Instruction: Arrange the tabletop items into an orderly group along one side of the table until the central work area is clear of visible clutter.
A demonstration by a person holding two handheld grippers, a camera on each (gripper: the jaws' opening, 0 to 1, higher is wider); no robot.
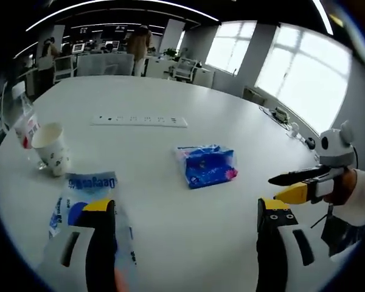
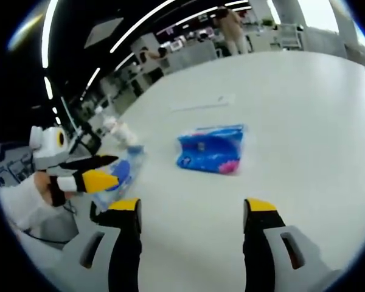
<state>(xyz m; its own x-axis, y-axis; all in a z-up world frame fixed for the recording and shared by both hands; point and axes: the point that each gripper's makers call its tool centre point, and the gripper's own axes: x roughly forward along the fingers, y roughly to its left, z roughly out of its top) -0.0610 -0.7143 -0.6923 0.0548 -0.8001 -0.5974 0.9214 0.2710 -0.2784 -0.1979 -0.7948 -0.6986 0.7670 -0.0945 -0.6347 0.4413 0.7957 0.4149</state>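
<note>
Blue tissue pack (image 1: 205,165) lying flat on the white table (image 1: 170,97), ahead of the left gripper (image 1: 188,213) and roughly centred between its two yellow-tipped fingers (image 1: 98,205), well apart from both. The left fingers are spread wide and hold nothing. A clear bag with blue print (image 1: 85,201) lies beneath the left-hand finger; whether they touch cannot be told. Beyond it stand a paper cup (image 1: 50,148) and a plastic bottle (image 1: 25,125), close together near the table edge. A white power strip (image 1: 139,121) lies farther back. In the right gripper view the right gripper (image 2: 191,210) is likewise spread wide and empty, the tissue pack (image 2: 211,148) ahead between its fingers (image 2: 260,207), untouched. The right gripper (image 1: 292,185), seen from the left gripper view, hovers at the table's side.
</note>
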